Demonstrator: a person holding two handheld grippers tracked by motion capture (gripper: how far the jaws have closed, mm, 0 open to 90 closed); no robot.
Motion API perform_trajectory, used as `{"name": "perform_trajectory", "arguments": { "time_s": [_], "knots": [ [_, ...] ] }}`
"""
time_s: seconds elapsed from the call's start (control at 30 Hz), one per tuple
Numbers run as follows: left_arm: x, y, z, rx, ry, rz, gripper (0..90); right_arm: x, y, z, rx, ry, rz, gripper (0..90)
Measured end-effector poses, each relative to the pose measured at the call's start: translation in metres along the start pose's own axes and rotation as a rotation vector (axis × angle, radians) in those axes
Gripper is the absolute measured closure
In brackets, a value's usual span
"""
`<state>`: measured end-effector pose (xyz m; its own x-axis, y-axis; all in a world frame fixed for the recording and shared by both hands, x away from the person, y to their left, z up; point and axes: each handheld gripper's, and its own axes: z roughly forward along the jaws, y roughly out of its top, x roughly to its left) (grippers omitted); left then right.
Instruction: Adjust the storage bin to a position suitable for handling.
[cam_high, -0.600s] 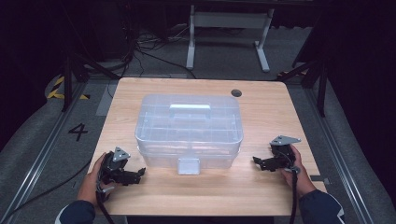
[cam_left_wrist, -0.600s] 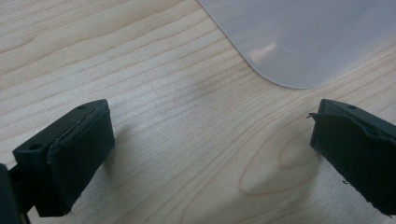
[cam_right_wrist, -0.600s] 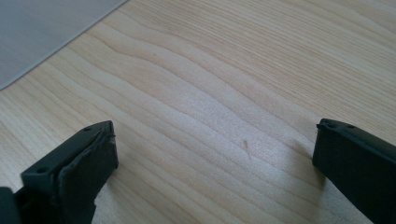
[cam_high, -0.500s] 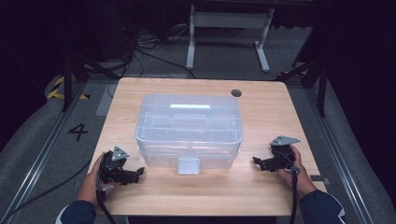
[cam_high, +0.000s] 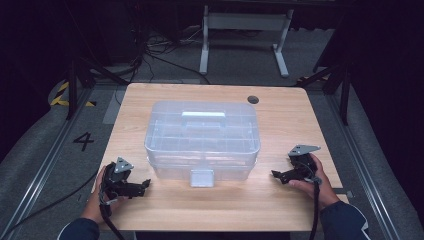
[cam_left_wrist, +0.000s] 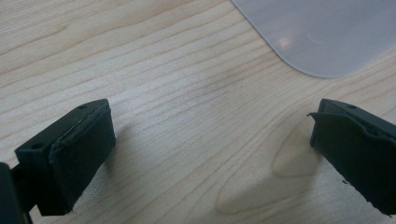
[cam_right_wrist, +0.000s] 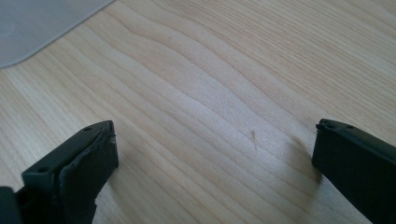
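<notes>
Pale wood grain runs across the table (cam_high: 280, 120) in front of me, with dark floor and cables beyond its far edge. Starting at my left, my left gripper (cam_high: 145, 186) lies low near the table's near left corner, gripped in my left hand (cam_high: 102, 192), its tips aimed rightward toward the box. In the left gripper view its two black jaws stand wide apart with nothing but bare wood between them, and a rounded corner of the box shows just beyond, at the upper right.

At the middle sits the clear plastic storage box (cam_high: 202, 137), lid on. Its long axis runs left to right across the table, parallel to the near edge. The handle (cam_high: 202, 116) on the lid lies along that same line, and the latch (cam_high: 202, 177) on the front wall faces me.

On the right, my right gripper (cam_high: 276, 175) rests near the table's near right side in my right hand (cam_high: 312, 180), tips pointing leftward at the box. Its jaws are likewise spread wide over bare wood, holding nothing; the box's corner appears at the upper left of the right gripper view. Both grippers are near the box but apart from it.
</notes>
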<state>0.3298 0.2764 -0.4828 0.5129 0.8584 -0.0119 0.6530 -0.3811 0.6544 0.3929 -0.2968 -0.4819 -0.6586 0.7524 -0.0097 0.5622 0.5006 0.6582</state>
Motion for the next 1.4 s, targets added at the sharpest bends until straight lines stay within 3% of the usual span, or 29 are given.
{"name": "perform_trajectory", "arguments": {
  "time_s": [0.07, 0.17, 0.2, 0.27, 0.3, 0.47, 0.6, 0.77, 1.03, 1.2, 1.4],
  "knots": [
    [0.001, 0.001, 0.0, 0.001, -0.008, 0.015, 0.3, -0.002, -0.001, -0.002, 0.006, -0.006, 0.002, 2.0],
    [0.004, 0.002, 0.001, 0.0, -0.022, 0.044, 0.3, -0.003, -0.002, -0.007, -0.015, -0.012, 0.018, 20.1],
    [0.004, 0.002, 0.001, 0.0, -0.029, 0.046, 0.3, -0.003, -0.003, -0.009, -0.024, -0.008, 0.026, 21.4],
    [0.005, 0.002, 0.002, -0.001, -0.041, 0.054, 0.3, -0.002, -0.004, -0.01, -0.027, -0.026, 0.028, 15.6],
    [0.005, 0.002, 0.002, -0.002, -0.044, 0.054, 0.3, -0.002, -0.004, -0.012, -0.041, -0.031, 0.025, 19.7],
    [0.008, 0.005, 0.003, 0.003, -0.056, 0.068, 0.1, 0.001, 0.0, -0.021, -0.098, -0.029, 0.022, 18.3],
    [0.009, 0.005, 0.004, 0.005, -0.059, 0.079, 0.1, 0.002, 0.001, -0.028, -0.118, -0.017, 0.041, 20.0],
    [0.008, 0.005, 0.004, 0.002, -0.06, 0.073, 0.2, 0.009, 0.005, -0.038, -0.138, -0.026, 0.02, 22.1],
    [0.007, 0.003, 0.002, 0.0, -0.047, 0.072, 0.5, 0.018, 0.024, -0.059, -0.212, -0.017, 0.003, 26.3],
    [0.005, 0.002, 0.002, -0.001, -0.038, 0.05, 0.5, 0.024, 0.034, -0.081, -0.27, -0.023, -0.02, 27.3],
    [0.005, 0.002, 0.001, 0.001, -0.029, 0.051, 0.5, 0.024, 0.049, -0.101, -0.29, -0.035, -0.05, 27.3]
  ]
}}
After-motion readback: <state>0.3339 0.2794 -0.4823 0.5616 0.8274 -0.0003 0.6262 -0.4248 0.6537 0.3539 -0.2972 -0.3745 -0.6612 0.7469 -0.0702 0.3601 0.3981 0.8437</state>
